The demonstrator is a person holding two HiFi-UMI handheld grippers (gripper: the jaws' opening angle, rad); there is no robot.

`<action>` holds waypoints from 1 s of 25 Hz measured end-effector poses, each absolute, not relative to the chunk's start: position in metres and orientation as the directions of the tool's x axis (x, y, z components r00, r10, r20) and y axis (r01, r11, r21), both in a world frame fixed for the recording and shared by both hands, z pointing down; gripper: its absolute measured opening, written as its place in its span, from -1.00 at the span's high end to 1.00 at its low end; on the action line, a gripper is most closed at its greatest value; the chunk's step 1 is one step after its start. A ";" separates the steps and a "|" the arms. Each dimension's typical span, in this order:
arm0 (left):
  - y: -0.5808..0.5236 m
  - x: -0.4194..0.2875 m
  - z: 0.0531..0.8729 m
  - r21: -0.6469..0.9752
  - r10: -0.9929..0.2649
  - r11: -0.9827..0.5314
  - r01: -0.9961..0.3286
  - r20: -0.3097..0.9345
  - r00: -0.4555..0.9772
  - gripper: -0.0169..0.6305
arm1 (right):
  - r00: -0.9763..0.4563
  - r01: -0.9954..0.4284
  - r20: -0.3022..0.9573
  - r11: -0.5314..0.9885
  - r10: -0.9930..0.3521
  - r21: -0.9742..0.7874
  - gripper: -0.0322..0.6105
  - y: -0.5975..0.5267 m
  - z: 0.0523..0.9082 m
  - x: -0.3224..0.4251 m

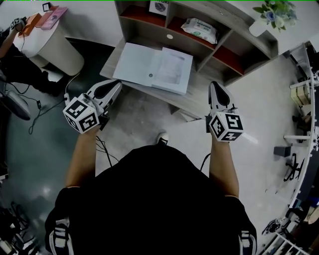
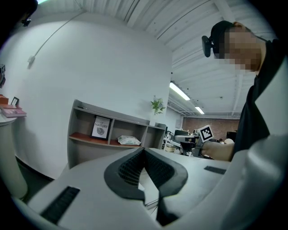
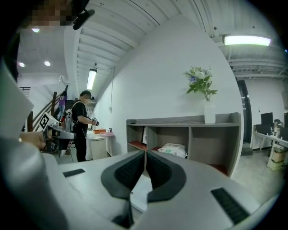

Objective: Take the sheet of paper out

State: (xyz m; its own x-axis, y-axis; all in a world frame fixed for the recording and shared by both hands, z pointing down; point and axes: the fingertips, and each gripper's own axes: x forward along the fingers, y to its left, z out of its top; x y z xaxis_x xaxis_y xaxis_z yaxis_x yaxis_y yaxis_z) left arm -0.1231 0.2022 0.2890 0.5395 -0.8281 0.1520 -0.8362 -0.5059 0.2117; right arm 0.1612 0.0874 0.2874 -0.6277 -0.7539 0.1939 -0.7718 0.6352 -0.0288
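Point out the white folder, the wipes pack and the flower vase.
white folder point(image 1: 135, 62), head view, its left flap.
wipes pack point(image 1: 199, 30), head view, middle of the pack.
flower vase point(image 3: 209, 117), right gripper view, the vase's body.

A grey wooden shelf unit point(image 1: 239, 27) rises ahead of the right tool point(image 1: 215, 85), with a white soft pack of wipes point(image 1: 200, 30) in the compartment straight beyond it. A white vase of green sprigs and pale flowers point(image 1: 271, 14) tops the shelf further right. A white round pedestal point(image 1: 55, 50) bearing pink and orange books point(image 1: 54, 16) stands well left of the left tool point(image 1: 117, 84).
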 end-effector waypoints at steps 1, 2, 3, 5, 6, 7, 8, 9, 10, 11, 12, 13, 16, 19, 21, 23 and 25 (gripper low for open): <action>0.199 -0.122 0.290 0.214 -0.831 -0.501 -0.839 0.154 0.535 0.88 | -0.631 -0.769 0.196 0.639 -0.751 -0.029 0.83 0.083 0.289 0.162; 0.196 -0.122 0.291 0.215 -0.833 -0.496 -0.841 0.155 0.530 0.88 | -0.634 -0.766 0.198 0.642 -0.748 -0.031 0.83 0.078 0.290 0.162; 0.193 -0.121 0.292 0.217 -0.836 -0.490 -0.844 0.156 0.525 0.88 | -0.637 -0.764 0.200 0.644 -0.745 -0.034 0.83 0.073 0.292 0.163; 0.187 -0.120 0.293 0.219 -0.842 -0.480 -0.850 0.158 0.516 0.88 | -0.643 -0.759 0.206 0.650 -0.738 -0.041 0.83 0.066 0.295 0.165; 0.184 -0.119 0.294 0.219 -0.844 -0.476 -0.852 0.159 0.512 0.88 | -0.647 -0.756 0.209 0.654 -0.733 -0.044 0.83 0.062 0.297 0.165; 0.181 -0.119 0.295 0.220 -0.846 -0.471 -0.854 0.161 0.508 0.88 | -0.651 -0.752 0.211 0.657 -0.729 -0.047 0.83 0.059 0.299 0.165; 0.179 -0.118 0.295 0.221 -0.848 -0.467 -0.856 0.162 0.504 0.88 | -0.655 -0.748 0.213 0.661 -0.725 -0.049 0.83 0.056 0.300 0.166; 0.176 -0.116 0.296 0.222 -0.850 -0.463 -0.858 0.164 0.501 0.88 | -0.659 -0.745 0.214 0.666 -0.721 -0.050 0.83 0.052 0.301 0.166; 0.174 -0.114 0.296 0.224 -0.851 -0.459 -0.860 0.166 0.498 0.88 | -0.663 -0.741 0.214 0.670 -0.717 -0.051 0.83 0.048 0.302 0.167; 0.171 -0.112 0.296 0.223 -0.852 -0.457 -0.861 0.168 0.496 0.88 | -0.667 -0.737 0.213 0.673 -0.714 -0.052 0.83 0.044 0.302 0.168; 0.168 -0.109 0.296 0.221 -0.853 -0.456 -0.862 0.170 0.494 0.88 | -0.671 -0.734 0.212 0.677 -0.711 -0.053 0.83 0.039 0.302 0.169; 0.165 -0.107 0.296 0.218 -0.853 -0.454 -0.864 0.172 0.492 0.88 | -0.675 -0.731 0.212 0.680 -0.707 -0.056 0.83 0.035 0.302 0.170; 0.157 -0.104 0.297 0.211 -0.857 -0.446 -0.870 0.180 0.483 0.88 | -0.692 -0.715 0.214 0.696 -0.690 -0.066 0.83 0.026 0.306 0.170; 0.145 -0.096 0.297 0.207 -0.862 -0.437 -0.875 0.182 0.474 0.88 | -0.704 -0.703 0.214 0.707 -0.677 -0.074 0.83 0.014 0.309 0.174; 0.138 -0.089 0.296 0.206 -0.859 -0.443 -0.873 0.180 0.479 0.88 | -0.708 -0.700 0.210 0.710 -0.674 -0.079 0.83 0.005 0.310 0.178; 0.133 -0.081 0.295 0.206 -0.855 -0.453 -0.867 0.175 0.488 0.88 | -0.714 -0.694 0.209 0.716 -0.668 -0.082 0.83 -0.002 0.312 0.180; 0.128 -0.075 0.296 0.197 -0.854 -0.455 -0.868 0.181 0.489 0.88 | -0.722 -0.685 0.209 0.723 -0.659 -0.086 0.83 -0.008 0.313 0.180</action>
State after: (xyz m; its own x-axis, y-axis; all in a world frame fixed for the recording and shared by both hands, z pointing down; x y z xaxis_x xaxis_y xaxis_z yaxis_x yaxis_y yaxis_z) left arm -0.0755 0.1281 0.2964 0.4886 -0.8536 0.1806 -0.8683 -0.4552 0.1971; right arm 0.1800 -0.0075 0.3133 -0.7222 -0.6595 0.2086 -0.6852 0.7232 -0.0860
